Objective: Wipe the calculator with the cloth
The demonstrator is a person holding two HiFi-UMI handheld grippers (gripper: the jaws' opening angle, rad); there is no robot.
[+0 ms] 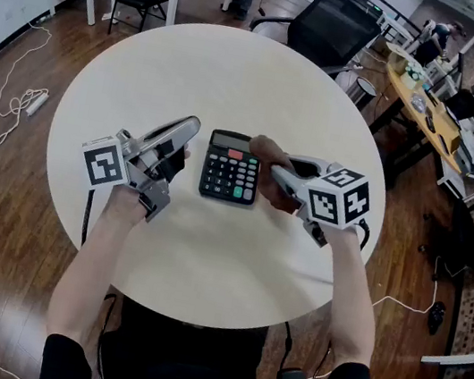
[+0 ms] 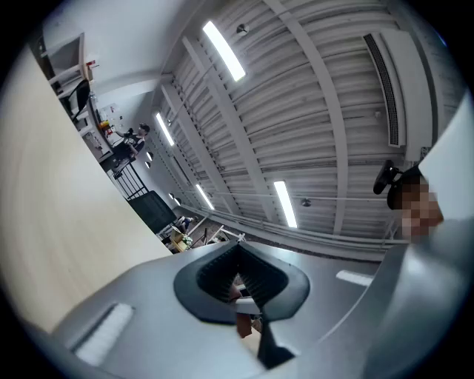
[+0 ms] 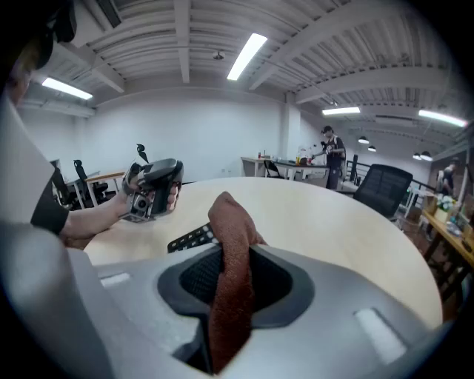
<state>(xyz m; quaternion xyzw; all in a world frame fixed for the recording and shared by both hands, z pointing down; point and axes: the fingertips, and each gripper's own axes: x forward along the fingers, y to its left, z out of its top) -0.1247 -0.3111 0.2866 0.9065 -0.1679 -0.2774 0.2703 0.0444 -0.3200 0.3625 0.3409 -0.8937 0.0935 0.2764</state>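
My right gripper (image 1: 277, 178) clamps the cloth (image 1: 265, 151) at the right edge of the calculator (image 1: 231, 167), wiping seemingly barely begun; my left gripper (image 1: 183, 132) is clenched shut.

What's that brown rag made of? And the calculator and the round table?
The cloth looks like soft fuzzy fabric: nappy surface, limp folds. The calculator seems hard black plastic, with a rigid matte case. The table looks like pale smooth wood or laminate, faintly grained.

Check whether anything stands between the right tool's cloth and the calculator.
Nothing visible does. The right tool grips the cloth at the right edge of the calculator; the shut left tool is off to its left.
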